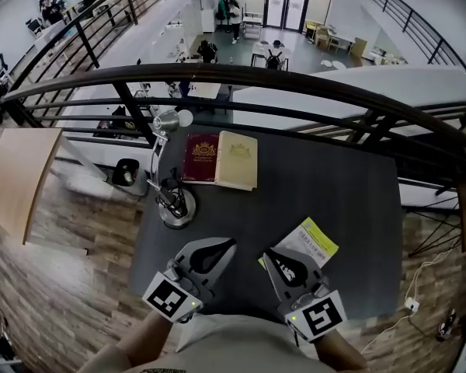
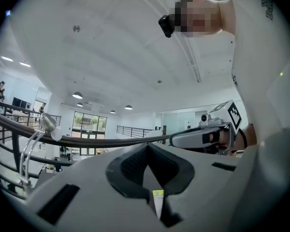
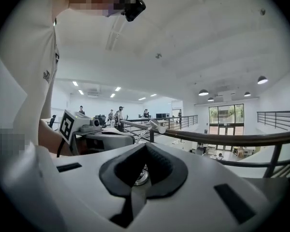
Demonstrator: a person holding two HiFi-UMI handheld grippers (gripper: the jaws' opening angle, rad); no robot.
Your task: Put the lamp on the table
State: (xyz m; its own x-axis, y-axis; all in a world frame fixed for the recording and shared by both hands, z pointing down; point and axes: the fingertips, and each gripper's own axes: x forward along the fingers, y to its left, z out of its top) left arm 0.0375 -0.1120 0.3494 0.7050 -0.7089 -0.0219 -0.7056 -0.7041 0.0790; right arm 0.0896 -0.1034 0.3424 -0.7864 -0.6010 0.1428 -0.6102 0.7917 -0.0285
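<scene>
A silver desk lamp [image 1: 176, 207] stands upright on the dark grey table [image 1: 334, 200] near its left edge, its head [image 1: 169, 120] up by the railing. Both grippers hover over the table's front edge, right of the lamp and apart from it. My left gripper [image 1: 230, 245] is shut with nothing in it, and so is my right gripper [image 1: 269, 255]. In the left gripper view the shut left gripper [image 2: 146, 146] points up and the lamp [image 2: 38, 129] shows at the left. From the right gripper view, the right gripper [image 3: 146, 146] is shut and empty, with the lamp head [image 3: 157, 126] beyond it.
A maroon book [image 1: 202, 158] and a cream book [image 1: 238, 160] lie side by side at the table's back. A yellow-green leaflet [image 1: 311, 243] lies by the right gripper. A dark railing [image 1: 295, 84] runs behind the table above a drop to a lower floor. A wooden panel [image 1: 19, 177] is at the left.
</scene>
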